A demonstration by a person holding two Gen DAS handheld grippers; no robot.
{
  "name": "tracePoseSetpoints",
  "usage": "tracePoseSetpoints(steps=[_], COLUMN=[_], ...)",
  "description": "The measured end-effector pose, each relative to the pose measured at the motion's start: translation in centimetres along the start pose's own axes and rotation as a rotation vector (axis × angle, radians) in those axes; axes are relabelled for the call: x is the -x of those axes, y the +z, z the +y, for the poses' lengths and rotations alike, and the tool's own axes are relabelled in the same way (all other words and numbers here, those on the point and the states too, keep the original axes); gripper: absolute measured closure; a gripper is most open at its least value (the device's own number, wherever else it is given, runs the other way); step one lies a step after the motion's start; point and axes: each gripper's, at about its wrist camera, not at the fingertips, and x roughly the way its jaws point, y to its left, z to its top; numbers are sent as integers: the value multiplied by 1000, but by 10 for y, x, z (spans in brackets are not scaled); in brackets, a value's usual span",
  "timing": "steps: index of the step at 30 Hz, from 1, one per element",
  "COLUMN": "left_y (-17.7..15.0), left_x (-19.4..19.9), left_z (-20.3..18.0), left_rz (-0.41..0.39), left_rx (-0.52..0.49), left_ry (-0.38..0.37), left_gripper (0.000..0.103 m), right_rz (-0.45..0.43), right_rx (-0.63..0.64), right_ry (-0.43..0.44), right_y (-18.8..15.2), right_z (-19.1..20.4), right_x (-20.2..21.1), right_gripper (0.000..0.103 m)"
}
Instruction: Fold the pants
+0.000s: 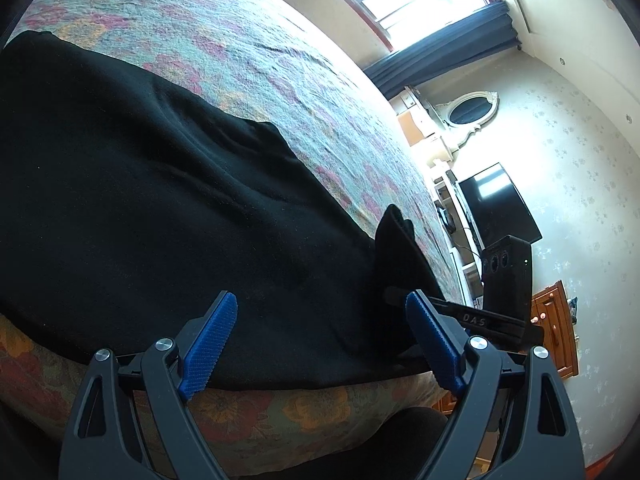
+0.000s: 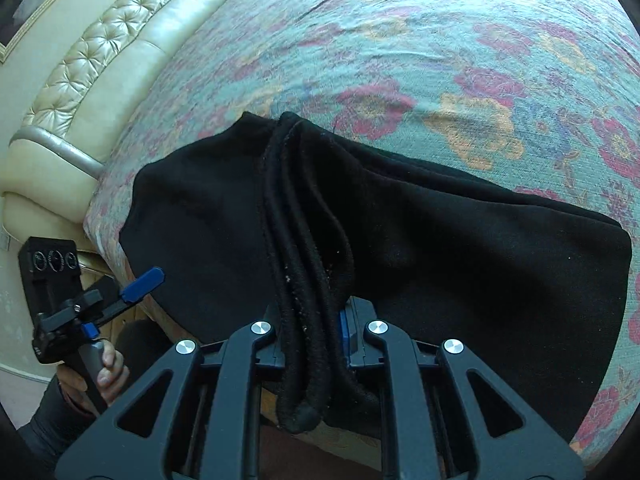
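on the bed [image 2: 400, 40], the pants [image 2: 440, 240] stretch away from the right gripper [image 2: 312, 336], which pinches their bunched edge; the left gripper [image 1: 320, 344] hovers beside, spread wide.

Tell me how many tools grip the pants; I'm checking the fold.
1. The right tool is shut on bunched edges of the black pants at the bed's near edge. The left tool is open, empty, above the fabric.

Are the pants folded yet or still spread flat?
Partly folded: pants lie doubled on the bed, bunched edges stacked in the shut right tongs.
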Motion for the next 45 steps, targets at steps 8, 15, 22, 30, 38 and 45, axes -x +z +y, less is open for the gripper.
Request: tracePoseSetpoints(steps=[8, 15, 22, 30, 38, 45], left_y=[-3, -3, 3, 6, 24, 29], left_x=[-3, 2, 5, 10, 39, 80], left_z=[6, 1, 11, 20, 43, 77], left_rz=[16, 12, 0, -16, -93, -147], left_rx=[8, 11, 34, 49, 106, 150], left_ry=[12, 20, 26, 51, 68, 103], left_gripper=[18, 18, 18, 18, 18, 18], right_rz=[-37, -36, -118, -100, -207, -187], right_rx=[-56, -91, -145, -116, -141, -201], right_ry=[-16, 139, 226, 247, 190, 190], right_y=[-3, -7, -37, -40, 3, 29], right_z=[5, 9, 5, 15, 5, -7], right_x=[-18, -26, -10, -25, -29, -55], right_gripper=[71, 32, 56, 56, 56, 57])
